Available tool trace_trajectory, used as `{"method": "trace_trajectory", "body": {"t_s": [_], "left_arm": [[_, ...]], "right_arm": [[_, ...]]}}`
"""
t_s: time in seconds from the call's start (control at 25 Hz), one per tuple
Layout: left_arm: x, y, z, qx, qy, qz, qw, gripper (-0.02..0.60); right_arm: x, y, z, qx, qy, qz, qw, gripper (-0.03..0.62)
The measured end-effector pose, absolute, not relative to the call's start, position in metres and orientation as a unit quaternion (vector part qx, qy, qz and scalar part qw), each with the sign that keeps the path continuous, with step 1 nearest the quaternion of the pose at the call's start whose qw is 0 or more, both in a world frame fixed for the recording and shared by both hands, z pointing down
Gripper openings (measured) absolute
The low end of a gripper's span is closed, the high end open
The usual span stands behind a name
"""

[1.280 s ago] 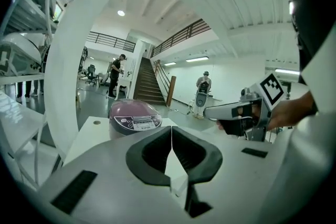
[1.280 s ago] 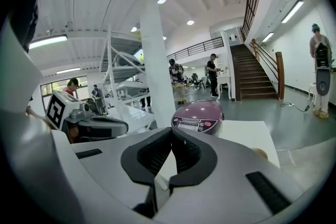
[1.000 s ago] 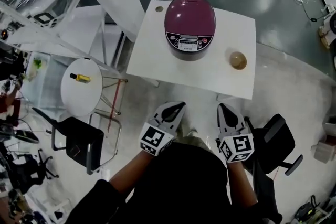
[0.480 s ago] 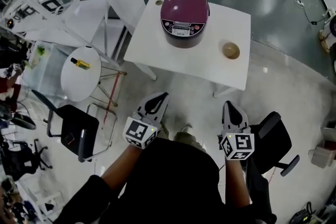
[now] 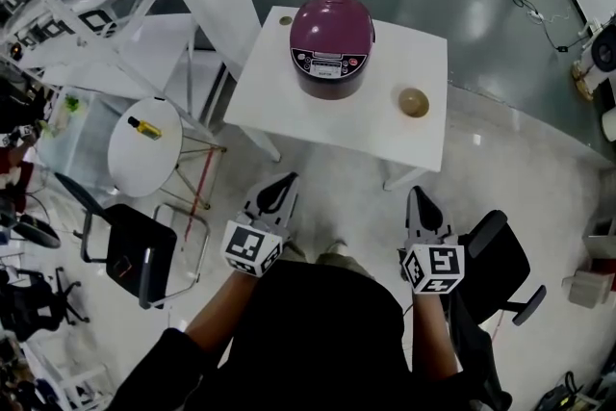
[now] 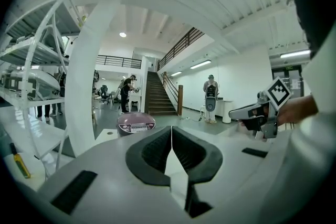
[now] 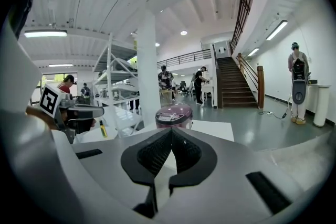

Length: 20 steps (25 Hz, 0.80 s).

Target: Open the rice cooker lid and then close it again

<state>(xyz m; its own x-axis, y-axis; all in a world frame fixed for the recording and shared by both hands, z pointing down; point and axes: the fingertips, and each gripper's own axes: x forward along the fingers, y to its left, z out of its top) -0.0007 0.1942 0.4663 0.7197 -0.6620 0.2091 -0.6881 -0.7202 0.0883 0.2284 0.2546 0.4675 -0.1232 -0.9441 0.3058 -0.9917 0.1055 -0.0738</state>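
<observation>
Since I backed away, rice cooker [image 5: 332, 34] sits further off, by desk [image 5: 289, 106] far edge, lid [image 5: 332, 17] down. Left hand-held gripper [image 5: 285, 182] and right hand-held gripper [image 5: 416, 197] pinched together, empty. Lid likely out of reach.

A white square bench [image 5: 337, 115] stands on the pale floor [image 5: 500, 168]. On it sit a purple rice cooker [image 5: 331, 43] with its lid down, near the far edge, a small tan bowl [image 5: 414, 101] apart on the cooker's right, and a small round disc [image 5: 286, 19] at the far left corner.
</observation>
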Motion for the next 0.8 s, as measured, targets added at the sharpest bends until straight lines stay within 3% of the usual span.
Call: {"method": "trace_trajectory", "body": {"t_s": [0.8], "left_arm": [[-0.001, 0.204, 0.471, 0.92, -0.372, 0.078, 0.092, 0.005]], "right_arm": [[0.232, 0.271, 0.471, 0.656, -0.737, 0.138, 0.09, -0.002]]}}
